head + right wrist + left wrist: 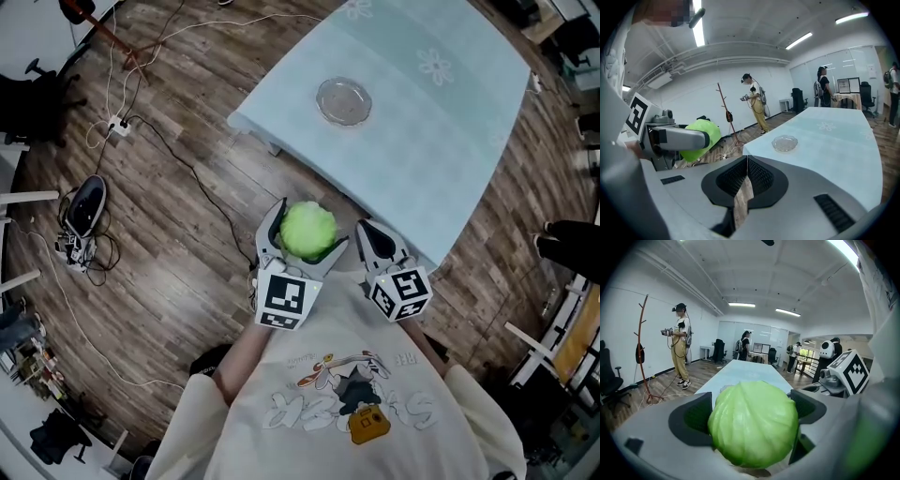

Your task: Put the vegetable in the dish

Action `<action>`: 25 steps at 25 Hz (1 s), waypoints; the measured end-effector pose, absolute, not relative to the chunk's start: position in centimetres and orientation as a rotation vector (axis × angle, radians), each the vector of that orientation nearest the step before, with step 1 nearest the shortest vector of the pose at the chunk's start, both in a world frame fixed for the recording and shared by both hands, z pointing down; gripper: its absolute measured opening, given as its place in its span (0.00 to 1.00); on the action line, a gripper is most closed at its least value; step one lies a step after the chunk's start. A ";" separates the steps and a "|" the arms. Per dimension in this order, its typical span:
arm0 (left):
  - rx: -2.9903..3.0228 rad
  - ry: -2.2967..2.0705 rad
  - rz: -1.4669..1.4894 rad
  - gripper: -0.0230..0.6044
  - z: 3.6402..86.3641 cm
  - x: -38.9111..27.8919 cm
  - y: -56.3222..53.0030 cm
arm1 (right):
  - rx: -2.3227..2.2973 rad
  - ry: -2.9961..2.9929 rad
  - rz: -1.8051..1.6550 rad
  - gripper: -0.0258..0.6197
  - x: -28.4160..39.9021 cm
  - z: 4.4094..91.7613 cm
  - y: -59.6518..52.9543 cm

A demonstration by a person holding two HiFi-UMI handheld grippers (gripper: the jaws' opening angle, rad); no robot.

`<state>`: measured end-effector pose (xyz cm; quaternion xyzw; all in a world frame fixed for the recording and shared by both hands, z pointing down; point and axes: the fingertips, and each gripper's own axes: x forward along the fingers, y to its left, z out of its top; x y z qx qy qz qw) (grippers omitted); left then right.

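A round green cabbage (307, 230) is clamped between the jaws of my left gripper (302, 240), held in the air close to the person's chest, short of the table's near end. In the left gripper view the cabbage (754, 423) fills the gap between both jaws. A clear glass dish (343, 100) stands empty on the pale blue table (450, 141), far ahead. My right gripper (368, 242) hovers beside the left one, its jaws touching with nothing between them. From the right gripper view, the dish (784, 143) lies ahead and the cabbage (699, 138) is at the left.
Cables and a power strip (116, 125) trail over the wooden floor at the left. A coat stand (641, 352) and several people (679, 344) are in the room. Chairs (574, 246) stand to the table's right.
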<state>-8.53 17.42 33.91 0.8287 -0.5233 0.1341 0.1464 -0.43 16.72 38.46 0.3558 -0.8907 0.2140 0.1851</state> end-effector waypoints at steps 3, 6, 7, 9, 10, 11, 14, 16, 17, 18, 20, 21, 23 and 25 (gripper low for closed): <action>2.385 -1.491 0.387 0.88 34.1 -9.3 16.1 | 1.010 -2.501 0.602 0.07 -1.3 38.4 15.3; 2.376 -1.485 0.399 0.88 34.3 -9.9 14.2 | 1.019 -2.508 0.624 0.07 -2.1 38.4 13.2; 2.375 -1.480 0.403 0.88 34.5 -10.0 13.6 | 1.018 -2.506 0.629 0.07 -2.3 38.5 12.5; 2.366 -1.472 0.408 0.88 34.7 -10.3 12.5 | 1.002 -2.502 0.620 0.07 -2.9 38.8 11.2; 2.360 -1.469 0.412 0.88 34.9 -10.4 11.9 | 0.990 -2.505 0.614 0.07 -3.2 38.7 10.6; 2.356 -1.464 0.419 0.88 35.0 -10.6 11.2 | 0.979 -2.511 0.610 0.07 -3.6 38.6 9.8; 2.357 -1.446 0.451 0.88 35.1 -10.5 8.4 | 0.968 -2.531 0.626 0.07 -3.8 38.2 6.9; 2.361 -1.434 0.471 0.88 35.2 -10.5 6.4 | 0.979 -2.527 0.646 0.07 -3.5 38.5 4.9; 2.361 -1.430 0.481 0.88 35.4 -10.5 5.5 | 0.992 -2.517 0.656 0.07 -3.3 38.7 3.9; 2.360 -1.428 0.491 0.88 35.5 -10.6 4.7 | 1.009 -2.506 0.669 0.07 -3.1 39.0 3.0; 2.355 -1.421 0.509 0.88 35.7 -10.6 3.0 | 1.030 -2.493 0.710 0.07 -2.7 39.5 1.2; 2.353 -1.417 0.514 0.88 35.8 -10.5 2.2 | 1.029 -2.489 0.725 0.07 -2.5 39.7 0.4; 2.347 -1.405 0.523 0.88 35.9 -9.9 0.6 | 1.022 -2.491 0.733 0.07 -2.0 39.9 -1.3; 2.345 -1.399 0.541 0.88 36.1 -9.1 -1.0 | 1.003 -2.498 0.752 0.08 -1.5 40.2 -2.9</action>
